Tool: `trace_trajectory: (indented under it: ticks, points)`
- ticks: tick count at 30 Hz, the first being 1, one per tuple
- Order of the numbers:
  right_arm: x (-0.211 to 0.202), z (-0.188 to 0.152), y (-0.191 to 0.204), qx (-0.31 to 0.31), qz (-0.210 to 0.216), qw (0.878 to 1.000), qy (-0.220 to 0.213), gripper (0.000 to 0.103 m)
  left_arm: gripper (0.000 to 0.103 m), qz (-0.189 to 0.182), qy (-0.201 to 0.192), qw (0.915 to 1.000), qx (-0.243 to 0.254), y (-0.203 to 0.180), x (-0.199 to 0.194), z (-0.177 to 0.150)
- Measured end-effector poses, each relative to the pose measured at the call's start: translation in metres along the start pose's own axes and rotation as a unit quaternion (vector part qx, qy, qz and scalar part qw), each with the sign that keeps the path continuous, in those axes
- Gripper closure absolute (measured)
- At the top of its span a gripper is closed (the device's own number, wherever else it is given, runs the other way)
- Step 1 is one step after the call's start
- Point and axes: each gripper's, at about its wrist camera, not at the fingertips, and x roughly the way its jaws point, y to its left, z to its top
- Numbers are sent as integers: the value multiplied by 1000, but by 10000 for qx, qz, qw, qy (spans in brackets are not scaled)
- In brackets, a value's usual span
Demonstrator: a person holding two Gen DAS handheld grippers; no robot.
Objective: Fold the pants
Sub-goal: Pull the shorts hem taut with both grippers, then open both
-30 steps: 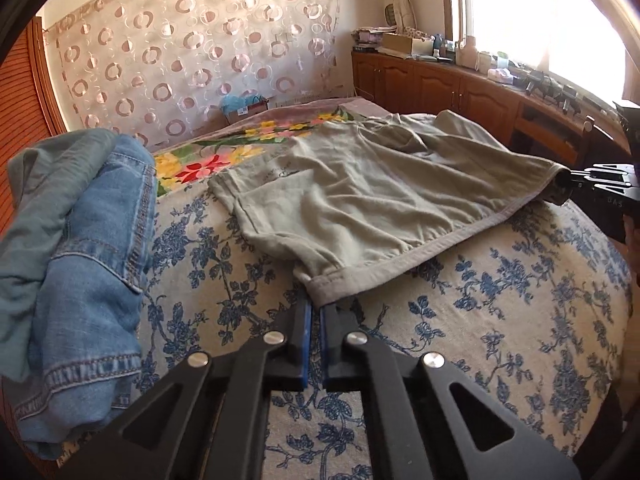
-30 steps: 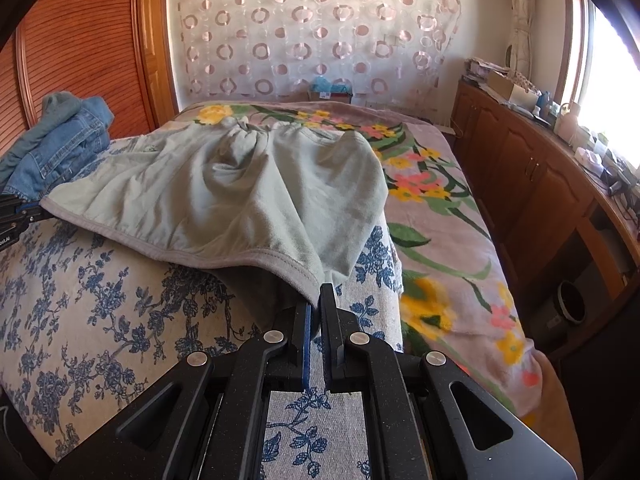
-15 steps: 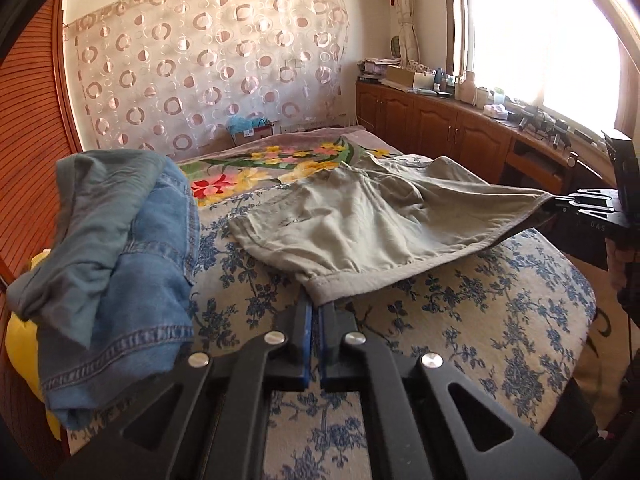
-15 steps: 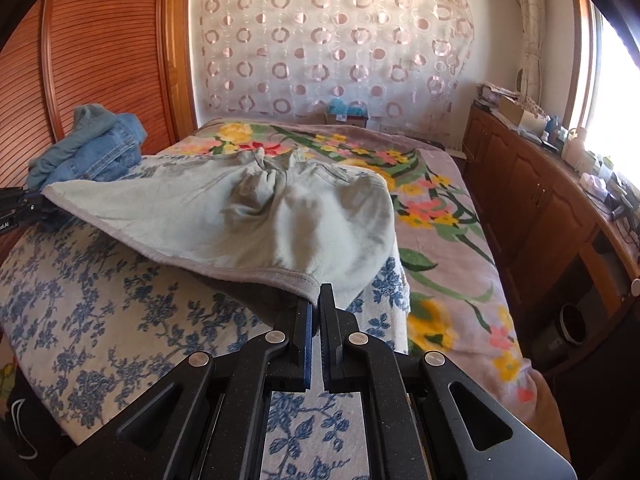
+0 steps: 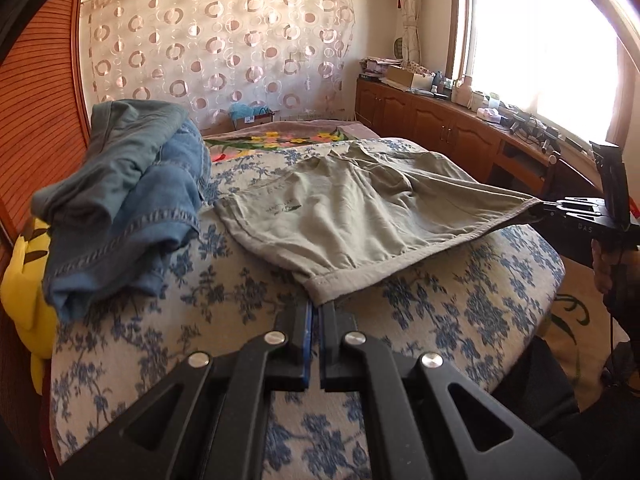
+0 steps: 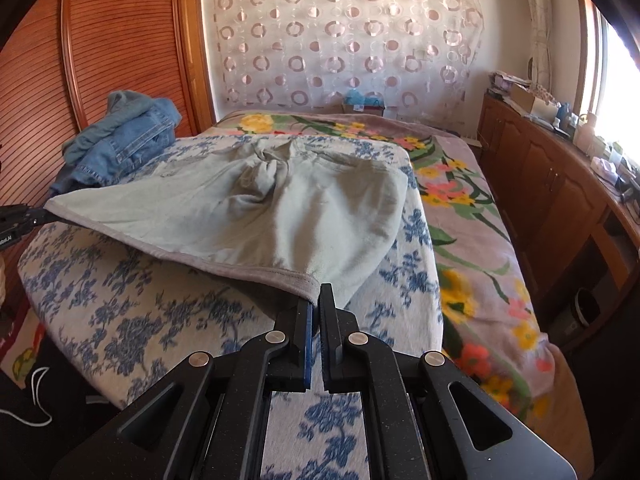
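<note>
While the pale grey-green cotton pants (image 5: 360, 216) stretch taut over the blue-flowered white bedspread (image 5: 460, 312), the left gripper (image 5: 315, 310) pinches one hem corner and the right gripper (image 6: 315, 306) clamps the other. A heap of blue denim clothes (image 5: 132, 200) sits beside, possibly touching the pants' far edge.

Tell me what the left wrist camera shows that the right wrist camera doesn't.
Only the left wrist view shows the yellow cushion beside the bed and the bright window. Only the right wrist view shows the wooden louvered door. Both show the grey-green pants pinched at a hem corner by the left gripper and right gripper, and the denim pile.
</note>
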Motion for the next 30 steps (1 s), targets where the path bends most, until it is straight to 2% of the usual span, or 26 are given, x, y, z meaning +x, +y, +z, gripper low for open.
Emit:
trace_trajectory:
  ticks: [6,13,25,30]
  points:
    - [-15,-14,0,102,71,9999,-6,103,103,-29,0,9999,-112,-10,-16,-17]
    - [-16,-28,1,216,117,9997,71,103,103,-18,81,9997,-240,-10,-17,-25]
    - [-12,-36,0,402,164,9990,112,102,103,269,79,9991,-325,-7,-23,-31]
    - [-20,-34,2,479,205,9986,56,100,97,253,41,9990,-358,-3,-29,-28]
